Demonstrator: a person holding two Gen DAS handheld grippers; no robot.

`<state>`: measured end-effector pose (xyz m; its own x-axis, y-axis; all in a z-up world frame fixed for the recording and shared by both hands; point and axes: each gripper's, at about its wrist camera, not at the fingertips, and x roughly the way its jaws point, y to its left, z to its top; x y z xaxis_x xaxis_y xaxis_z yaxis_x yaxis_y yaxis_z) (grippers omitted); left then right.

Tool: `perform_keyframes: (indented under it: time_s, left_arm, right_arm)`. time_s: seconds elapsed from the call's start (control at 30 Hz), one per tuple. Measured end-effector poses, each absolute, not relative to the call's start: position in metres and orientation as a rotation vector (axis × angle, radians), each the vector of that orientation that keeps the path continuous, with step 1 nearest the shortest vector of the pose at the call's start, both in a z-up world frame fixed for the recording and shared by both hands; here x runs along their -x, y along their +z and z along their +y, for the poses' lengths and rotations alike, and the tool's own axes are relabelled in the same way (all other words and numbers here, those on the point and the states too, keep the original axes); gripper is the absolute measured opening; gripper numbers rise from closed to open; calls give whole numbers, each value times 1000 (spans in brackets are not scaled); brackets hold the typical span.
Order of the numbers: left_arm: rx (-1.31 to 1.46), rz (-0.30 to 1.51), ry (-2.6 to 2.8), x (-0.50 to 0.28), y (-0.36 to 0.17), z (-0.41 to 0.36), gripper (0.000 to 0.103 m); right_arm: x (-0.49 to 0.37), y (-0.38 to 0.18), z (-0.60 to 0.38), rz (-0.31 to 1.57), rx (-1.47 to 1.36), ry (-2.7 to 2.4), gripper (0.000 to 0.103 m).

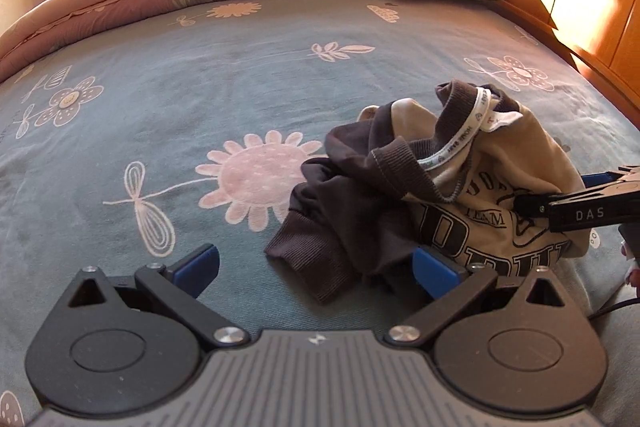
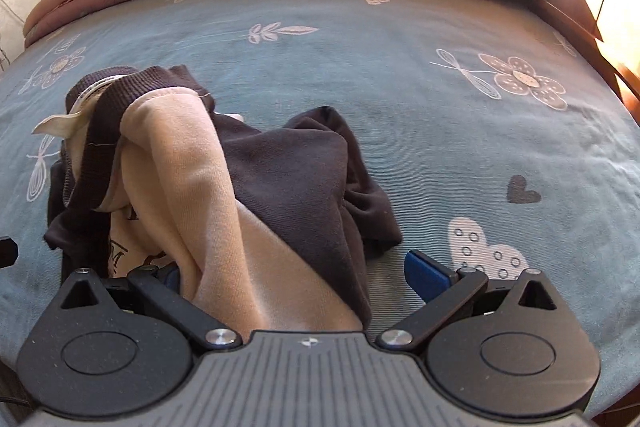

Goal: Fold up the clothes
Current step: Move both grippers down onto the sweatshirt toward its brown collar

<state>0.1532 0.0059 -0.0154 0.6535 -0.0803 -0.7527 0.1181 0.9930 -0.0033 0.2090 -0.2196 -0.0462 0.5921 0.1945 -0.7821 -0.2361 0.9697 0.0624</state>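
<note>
blue-padded fingers [image 1: 436,273] spread, crumpled ribbed sweatshirt [image 1: 440,187], floral bedsheet [image 1: 200,87]

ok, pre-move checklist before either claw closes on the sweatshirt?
1. Left claw open: ok, blue pads wide apart.
2. Right claw open: ok.
3. Sweatshirt spread flat: not ok, crumpled in a heap, collar standing up.
4. Fabric within reach: ok, the cuff lies between the left pads; the cream body runs between the right pads.
5. Bedsheet around it free for laying out: ok.
6. Whether either claw would pinch one layer only: cannot tell, folds overlap.
</note>
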Motion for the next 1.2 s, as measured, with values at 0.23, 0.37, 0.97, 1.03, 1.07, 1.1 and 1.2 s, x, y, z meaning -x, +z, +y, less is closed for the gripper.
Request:
perform_keyframes:
  time_s: [0.23, 0.37, 0.97, 1.03, 1.07, 1.1, 1.2]
  left_arm:
    - [-134, 830, -268, -180, -27, -43, 102]
    - [-175, 856, -317, -194, -51, -50, 102]
    - [-272, 948, -358, -185, -82, -3, 102]
    - [-267, 939, -361, -178, -74, 5, 102]
    - [-264, 932, -362, -174, -69, 9, 102]
    - [-255, 923, -360, -169, -64, 13, 101]
    - [-222, 890, -368, -156, -49, 21, 100]
  right_arm:
    - [-208, -53, -242, 896, -11, 257, 103]
    - [-213, -55, -250, 901, -51, 262, 103]
    - [-200, -56, -252, 878, -57, 295, 103]
    - [-195, -53, -251, 870, -40, 294, 103]
    - [-192, -52, -251, 866, -35, 294, 103]
    - [-189, -50, -251, 862, -31, 294, 103]
    - [-180, -45, -249, 851, -24, 290, 103]
